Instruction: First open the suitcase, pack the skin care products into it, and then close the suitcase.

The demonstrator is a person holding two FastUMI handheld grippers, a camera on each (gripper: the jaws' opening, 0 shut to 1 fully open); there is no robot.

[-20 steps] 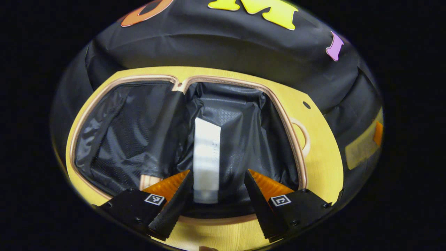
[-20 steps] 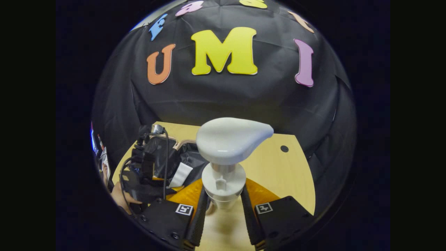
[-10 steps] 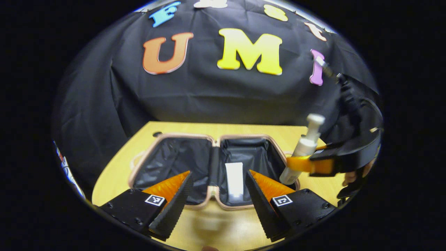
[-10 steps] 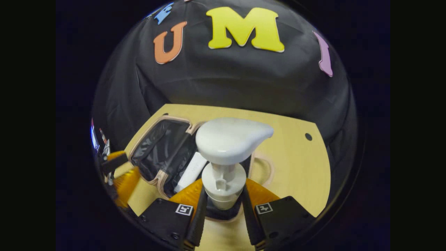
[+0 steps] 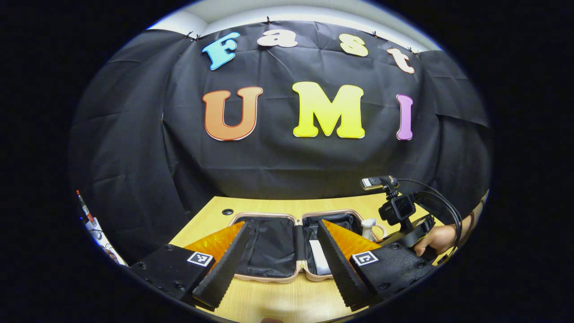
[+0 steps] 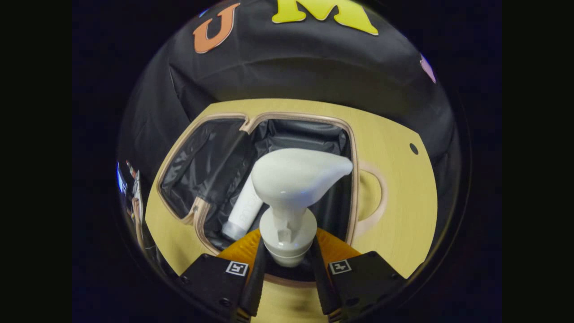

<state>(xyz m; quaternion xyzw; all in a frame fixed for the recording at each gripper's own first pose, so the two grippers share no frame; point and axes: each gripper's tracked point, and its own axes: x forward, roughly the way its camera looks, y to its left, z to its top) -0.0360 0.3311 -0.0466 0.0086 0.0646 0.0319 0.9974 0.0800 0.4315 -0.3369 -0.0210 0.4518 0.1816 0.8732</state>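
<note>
Two jaws of the left gripper [image 5: 281,264] are standing apart, empty, near the desk's [image 6: 394,188] front edge. One tube [image 6: 244,211] is lying in the open suitcase [image 6: 206,157]. Right gripper [image 6: 287,273] is clamping a pump bottle [image 6: 291,197] over the suitcase's right half; lowering and releasing likely comes next.

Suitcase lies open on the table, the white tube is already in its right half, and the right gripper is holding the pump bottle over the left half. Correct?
Not quite: the right gripper holds the pump bottle over the right half of the suitcase, the same half where the white tube lies, as the right gripper view shows. The rest stands.
</note>
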